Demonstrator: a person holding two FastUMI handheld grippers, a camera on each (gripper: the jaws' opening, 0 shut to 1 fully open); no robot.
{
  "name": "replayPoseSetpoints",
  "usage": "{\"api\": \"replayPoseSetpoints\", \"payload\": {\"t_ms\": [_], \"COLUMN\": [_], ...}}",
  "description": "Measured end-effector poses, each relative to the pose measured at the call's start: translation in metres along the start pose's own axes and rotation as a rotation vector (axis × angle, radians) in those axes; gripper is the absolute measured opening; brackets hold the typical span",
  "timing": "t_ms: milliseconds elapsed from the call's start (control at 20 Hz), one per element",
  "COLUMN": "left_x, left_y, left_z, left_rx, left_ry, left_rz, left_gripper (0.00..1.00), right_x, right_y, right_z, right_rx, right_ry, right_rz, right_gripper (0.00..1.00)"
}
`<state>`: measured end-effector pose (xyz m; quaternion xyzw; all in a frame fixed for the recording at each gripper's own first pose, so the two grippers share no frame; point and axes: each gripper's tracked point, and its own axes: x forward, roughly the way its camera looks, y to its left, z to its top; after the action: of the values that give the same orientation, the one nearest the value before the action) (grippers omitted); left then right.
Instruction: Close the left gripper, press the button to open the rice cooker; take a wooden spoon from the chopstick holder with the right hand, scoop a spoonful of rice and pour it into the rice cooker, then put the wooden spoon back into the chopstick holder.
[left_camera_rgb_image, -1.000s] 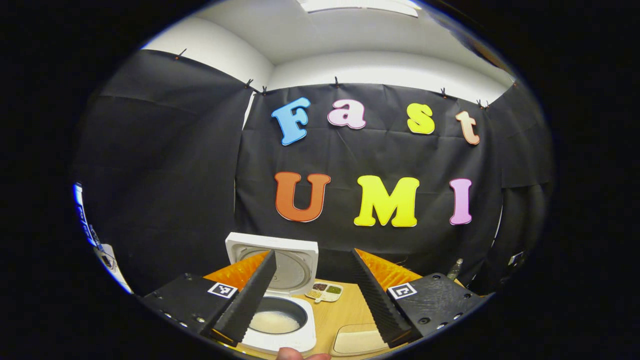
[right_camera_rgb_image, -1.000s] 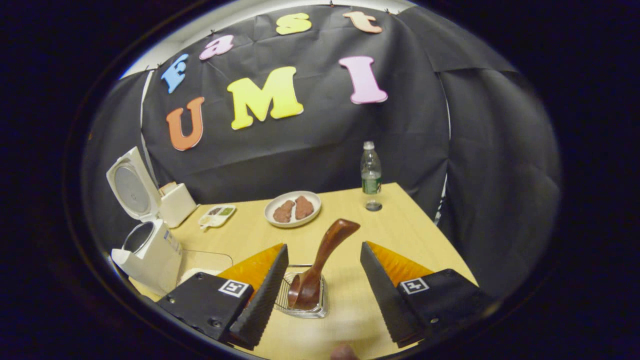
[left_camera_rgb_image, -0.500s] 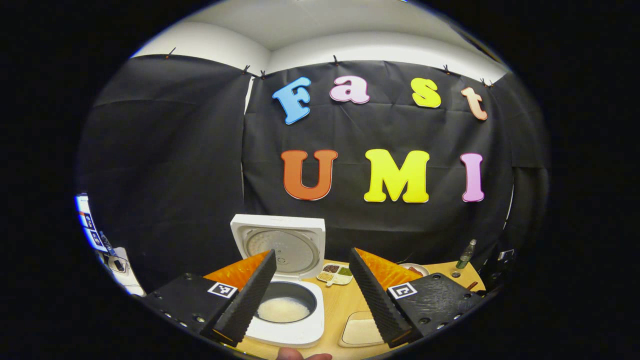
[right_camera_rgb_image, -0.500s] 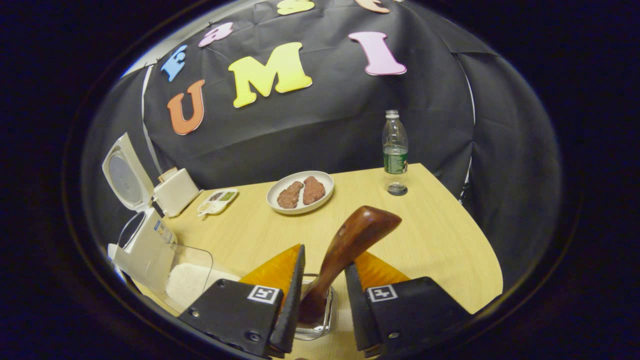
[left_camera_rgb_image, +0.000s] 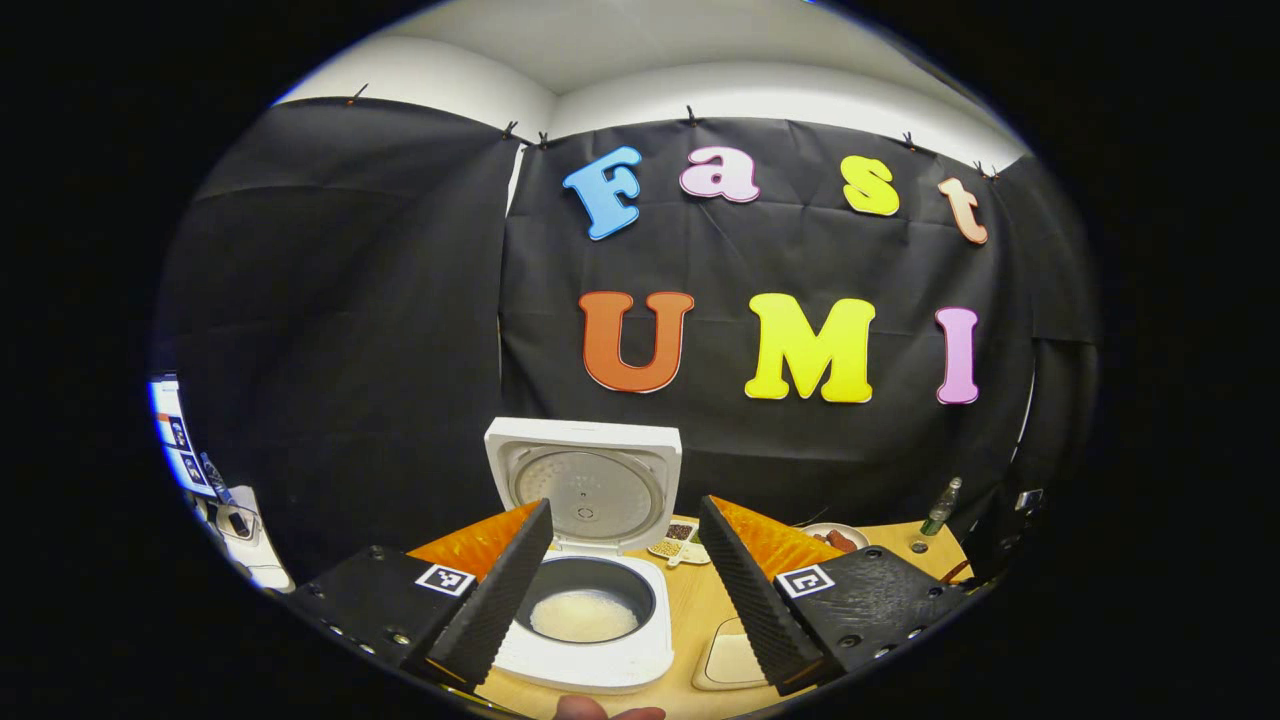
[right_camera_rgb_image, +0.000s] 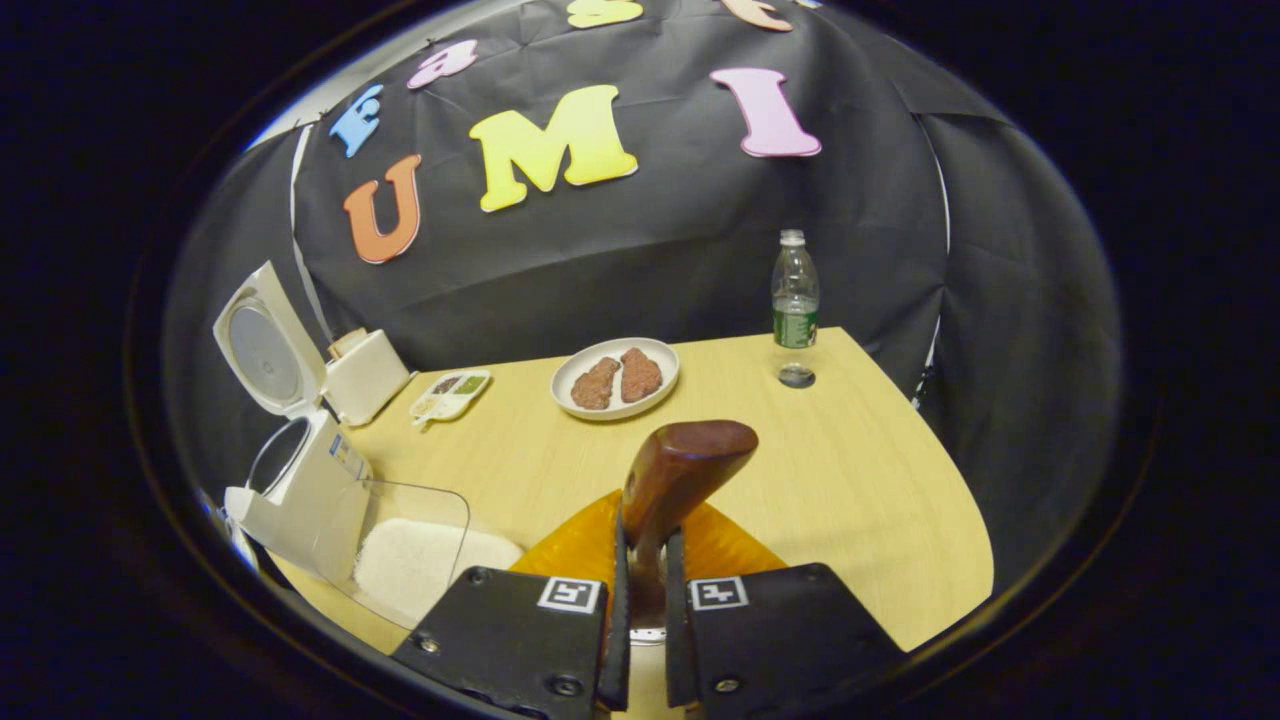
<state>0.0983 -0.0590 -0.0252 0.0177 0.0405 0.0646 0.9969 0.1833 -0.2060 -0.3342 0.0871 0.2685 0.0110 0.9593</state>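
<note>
So, going left to right in the left gripper view: the left tool (left_camera_rgb_image: 622, 590) is hanging over the near edge of the bench (left_camera_rgb_image: 695, 610) with its fingers spread wide, gripping nothing. Between them the rice cooker (left_camera_rgb_image: 588, 610) is sitting with its lid (left_camera_rgb_image: 585, 490) standing straight up, and white rice is lying in the bottom of the dark inner pot (left_camera_rgb_image: 585, 608). Just right of the cooker a clear rice container (left_camera_rgb_image: 730, 660) is peeking out next to the right-hand finger, and a small divided dish of grains (left_camera_rgb_image: 680, 540) is sitting behind the cooker. Farther right there's a plate (left_camera_rgb_image: 835, 538) and a water bottle (left_camera_rgb_image: 937, 505) near the back edge.

Over in the right gripper view, the cooker (right_camera_rgb_image: 300, 480) is sitting far left, lid up, with a white box (right_camera_rgb_image: 365, 375) tucked behind it and the rice container (right_camera_rgb_image: 415, 555) touching its front side. The grain dish (right_camera_rgb_image: 450, 393) and the plate with two brown patties (right_camera_rgb_image: 615, 378) are lying mid-bench. The right tool (right_camera_rgb_image: 641, 640) is squeezing the wooden spoon (right_camera_rgb_image: 680, 480) by its handle, fingers narrowed right onto it, with the handle end sticking up above them. The chopstick holder (right_camera_rgb_image: 645, 632) is barely showing as a sliver between the fingers, so I can't tell if the spoon bowl is sitting inside it. The bottle (right_camera_rgb_image: 795, 305) is standing upright at the far right.
</note>
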Motion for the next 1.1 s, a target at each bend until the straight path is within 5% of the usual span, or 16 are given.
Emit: {"api": "replayPoseSetpoints", "payload": {"t_ms": [300,550,900,1100], "left_x": [0.006,0.012,0.015,0.014], "left_y": [0.028,0.051,0.097,0.127], "left_z": [-0.006,-0.018,-0.036,-0.043], "left_rx": [0.052,0.034,0.016,0.024], "left_ry": [-0.022,-0.018,0.029,0.051], "left_rz": [-0.088,-0.169,-0.182,-0.147], "left_gripper": [0.94,0.94,0.94,0.94], "right_x": [-0.049,-0.087,-0.066,-0.026], "right_y": [0.033,0.101,0.191,0.195], "right_z": [0.062,0.087,0.029,-0.017], "right_rx": [-0.038,-0.074,-0.144,-0.273], "right_ry": [-0.105,-0.164,-0.102,-0.067], "right_rz": [-0.110,-0.131,-0.065,-0.130], "right_gripper": [0.12,0.12,0.12,0.12]}}
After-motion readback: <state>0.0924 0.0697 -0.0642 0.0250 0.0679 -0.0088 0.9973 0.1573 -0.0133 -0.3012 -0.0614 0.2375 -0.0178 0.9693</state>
